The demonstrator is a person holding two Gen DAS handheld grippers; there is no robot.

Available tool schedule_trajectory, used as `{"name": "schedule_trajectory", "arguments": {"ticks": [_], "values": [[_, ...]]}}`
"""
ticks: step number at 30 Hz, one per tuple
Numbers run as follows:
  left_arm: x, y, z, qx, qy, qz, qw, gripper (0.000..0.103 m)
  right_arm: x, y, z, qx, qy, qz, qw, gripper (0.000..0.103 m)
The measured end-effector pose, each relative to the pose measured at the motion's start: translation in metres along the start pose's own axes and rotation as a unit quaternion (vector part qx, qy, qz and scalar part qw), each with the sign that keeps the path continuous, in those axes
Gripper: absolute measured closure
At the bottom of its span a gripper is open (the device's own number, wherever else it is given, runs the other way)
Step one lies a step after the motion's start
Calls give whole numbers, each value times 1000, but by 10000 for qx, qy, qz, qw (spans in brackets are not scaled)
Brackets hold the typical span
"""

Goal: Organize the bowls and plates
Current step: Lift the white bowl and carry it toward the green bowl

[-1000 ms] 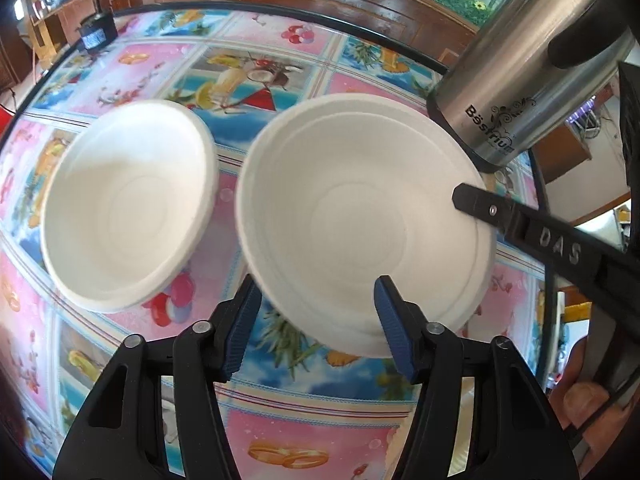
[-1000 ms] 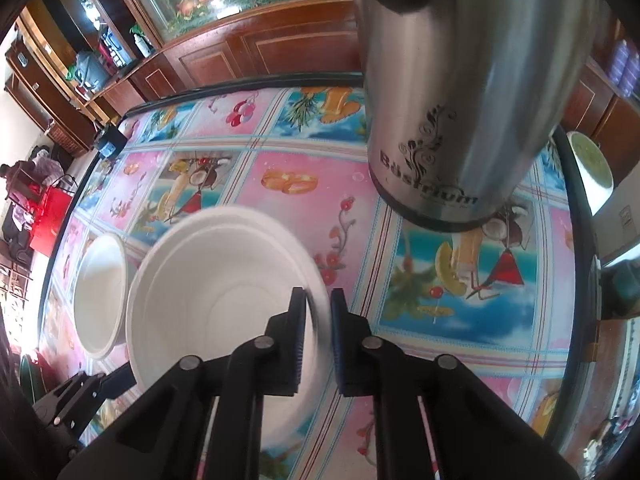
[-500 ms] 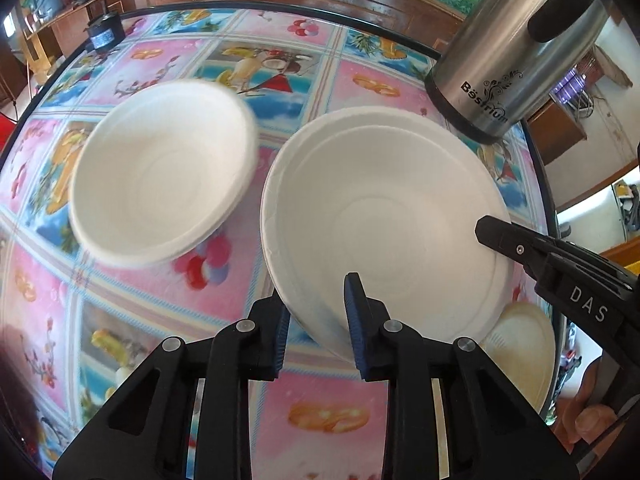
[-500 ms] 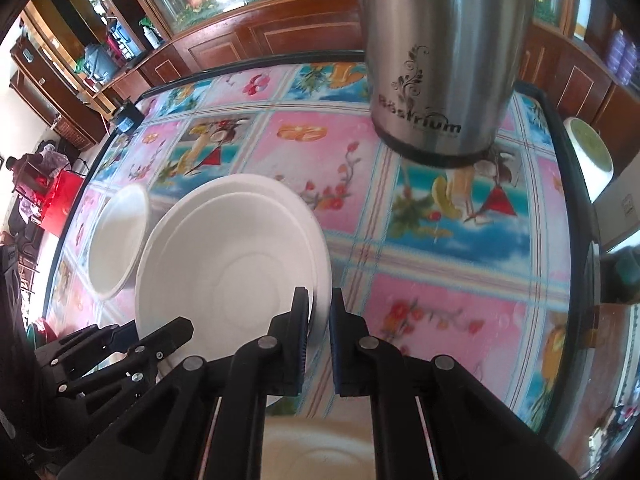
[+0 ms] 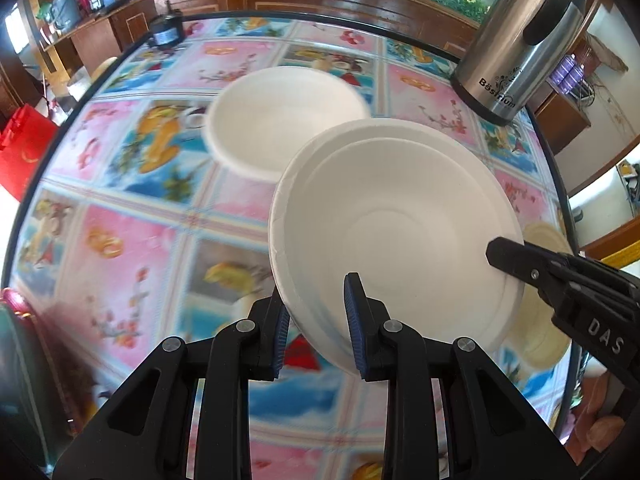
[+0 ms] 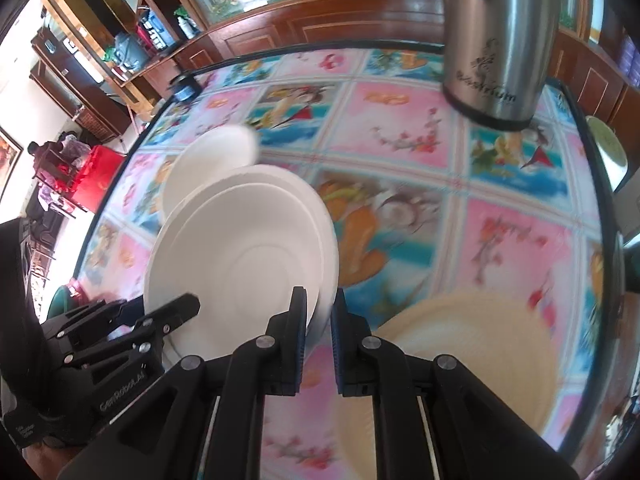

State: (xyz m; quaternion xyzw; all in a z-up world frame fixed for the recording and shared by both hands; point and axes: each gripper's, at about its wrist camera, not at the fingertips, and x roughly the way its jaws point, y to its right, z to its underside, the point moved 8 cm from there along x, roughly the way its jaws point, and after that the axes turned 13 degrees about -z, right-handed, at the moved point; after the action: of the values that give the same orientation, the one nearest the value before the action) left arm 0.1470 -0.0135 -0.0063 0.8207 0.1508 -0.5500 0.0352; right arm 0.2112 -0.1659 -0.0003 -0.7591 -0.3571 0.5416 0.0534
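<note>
A white bowl (image 5: 392, 216) with a stepped rim hangs tilted above the table, held from two sides. My left gripper (image 5: 316, 292) is shut on its near rim. My right gripper (image 6: 320, 300) is shut on the opposite rim and shows in the left wrist view as black fingers (image 5: 508, 258) at the bowl's right edge. From the right wrist view the same bowl (image 6: 248, 256) fills the lower left, with the left gripper (image 6: 188, 304) clamped on its edge. A second white bowl (image 5: 280, 120) sits on the tablecloth just behind it.
A cream plate (image 6: 460, 344) lies on the table under the right gripper, near the dark table rim (image 6: 600, 184). A steel kettle (image 5: 520, 40) stands at the far right. A small dark object (image 5: 166, 32) sits at the far edge. A red bag (image 5: 20, 148) is beside the table.
The left gripper's jaws closed from wide apart onto the bowl's rim. Both grippers then lifted the bowl and carried it back from the kettle; the cream plate came into view.
</note>
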Motion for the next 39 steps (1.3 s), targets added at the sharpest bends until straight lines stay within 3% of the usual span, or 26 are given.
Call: {"name": "schedule_trajectory", "arguments": {"ticks": [19, 29, 39], "values": [[-46, -110, 48, 167, 266, -195, 9993, 77, 6, -120, 57, 30, 177, -287, 9994, 90], [-67, -164, 59, -93, 397, -197, 9990, 77, 18, -169, 61, -259, 98, -323, 9991, 88], [-71, -228, 76, -535, 384, -433, 9969, 77, 39, -222, 61, -665, -53, -474, 9966, 88]]}}
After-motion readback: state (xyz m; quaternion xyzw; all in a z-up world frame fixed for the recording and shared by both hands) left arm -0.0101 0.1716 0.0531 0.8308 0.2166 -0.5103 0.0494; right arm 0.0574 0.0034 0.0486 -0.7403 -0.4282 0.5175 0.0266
